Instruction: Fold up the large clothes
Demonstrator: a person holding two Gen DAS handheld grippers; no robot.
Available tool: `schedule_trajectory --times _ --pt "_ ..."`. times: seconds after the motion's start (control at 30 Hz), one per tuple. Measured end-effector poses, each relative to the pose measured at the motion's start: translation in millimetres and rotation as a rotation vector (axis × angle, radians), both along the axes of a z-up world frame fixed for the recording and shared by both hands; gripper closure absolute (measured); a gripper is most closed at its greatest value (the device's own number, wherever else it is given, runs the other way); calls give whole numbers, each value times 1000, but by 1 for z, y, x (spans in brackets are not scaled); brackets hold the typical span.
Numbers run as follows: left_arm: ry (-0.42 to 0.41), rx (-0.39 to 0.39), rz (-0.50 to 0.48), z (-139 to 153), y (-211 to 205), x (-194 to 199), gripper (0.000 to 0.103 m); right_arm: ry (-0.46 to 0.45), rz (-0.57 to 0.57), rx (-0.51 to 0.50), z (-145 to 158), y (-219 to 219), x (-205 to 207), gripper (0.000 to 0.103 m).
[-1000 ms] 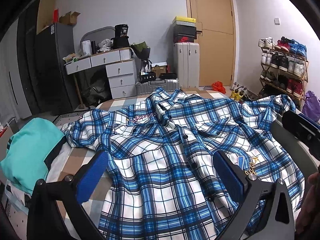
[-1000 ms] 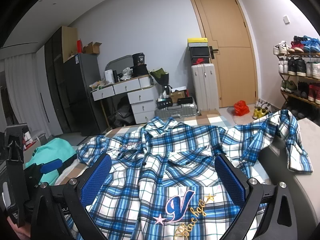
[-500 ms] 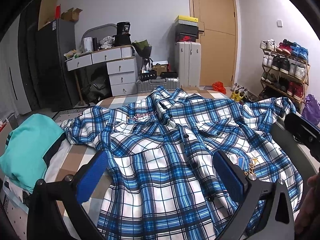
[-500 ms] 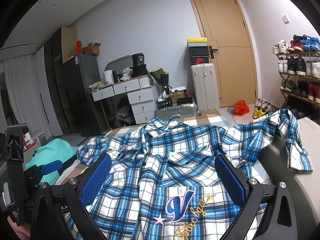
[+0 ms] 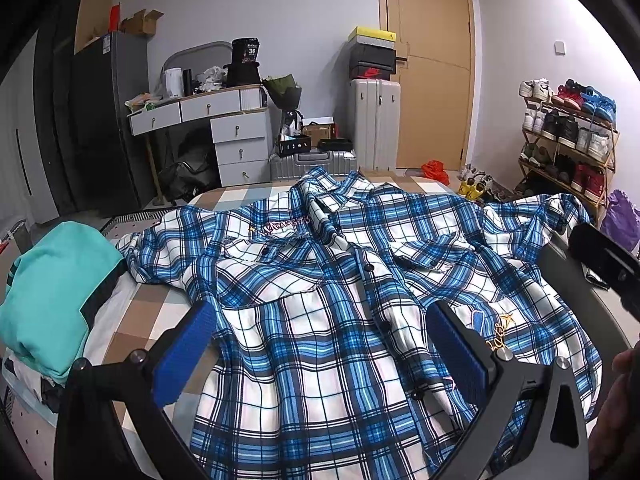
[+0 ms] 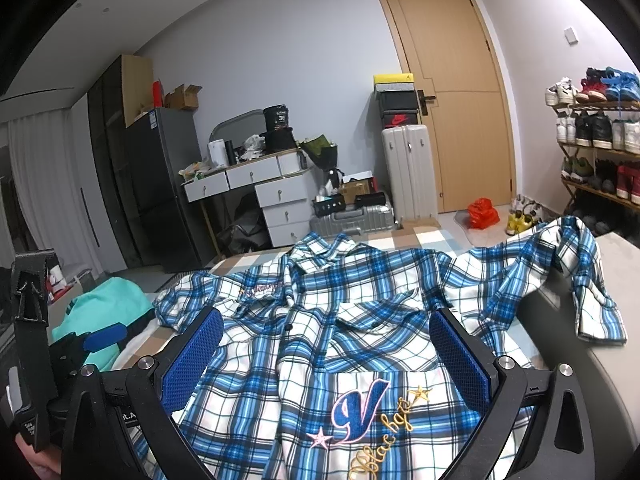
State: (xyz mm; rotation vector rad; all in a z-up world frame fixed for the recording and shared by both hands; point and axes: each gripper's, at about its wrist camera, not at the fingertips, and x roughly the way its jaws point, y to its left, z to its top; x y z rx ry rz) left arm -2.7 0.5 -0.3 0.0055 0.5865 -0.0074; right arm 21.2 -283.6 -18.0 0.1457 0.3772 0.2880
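Almost nothing has moved; the left gripper (image 5: 320,356) only tipped a little. The plaid shirt (image 5: 340,280) lies flat, front up, on the bed (image 5: 160,304), collar far, hem near. Both the left gripper and the right gripper (image 6: 326,360) hover over the hem, jaws wide apart, holding nothing. The right sleeve (image 6: 580,280) hangs over what may be a grey bed edge. A teal garment (image 5: 52,292) crowds the shirt's left.

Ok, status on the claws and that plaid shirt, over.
Both claws, left and right, open, holding nothing. Plaid shirt spread face-up on bed, unfolded, one sleeve draped over the edge. Teal garment beside it, clear of the shirt.
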Motion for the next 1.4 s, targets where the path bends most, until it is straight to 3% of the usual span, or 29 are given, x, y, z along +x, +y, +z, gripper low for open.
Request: schedule_trajectory --times 0.3,0.57,0.73,0.8,0.97,1.0,1.07,1.1,1.17,1.2,1.27,1.4 --pt "79 1 -110 -7 -25 10 1 56 -121 75 12 -41 11 0" --pt "173 -16 -300 -2 -86 32 1 232 -306 52 15 -165 49 0" --pt "189 51 -366 -2 -129 52 1 415 -301 97 -10 -226 83 0" --pt "187 67 -384 -1 -140 57 1 465 -303 41 -20 -227 89 0" --pt "186 73 -412 -4 -158 66 1 477 -287 -116 -42 -213 100 3" --pt "191 79 -414 -6 -160 68 1 495 -285 -133 -47 -212 105 6" --pt "205 88 -416 -10 -165 73 1 545 -277 -148 -55 -211 117 28" --pt "207 88 -413 -10 -166 75 1 572 -284 -149 -59 -212 121 33" --pt "208 92 -412 -10 -168 79 1 620 -270 -93 -68 -219 128 52" --pt "205 96 -412 -11 -170 80 1 636 -273 -73 -70 -223 129 56" --pt "202 112 -410 -10 -173 83 1 637 -266 -44 -67 -231 127 83" --pt "204 146 -424 -13 -184 91 1 617 -214 143 -53 -258 117 95"
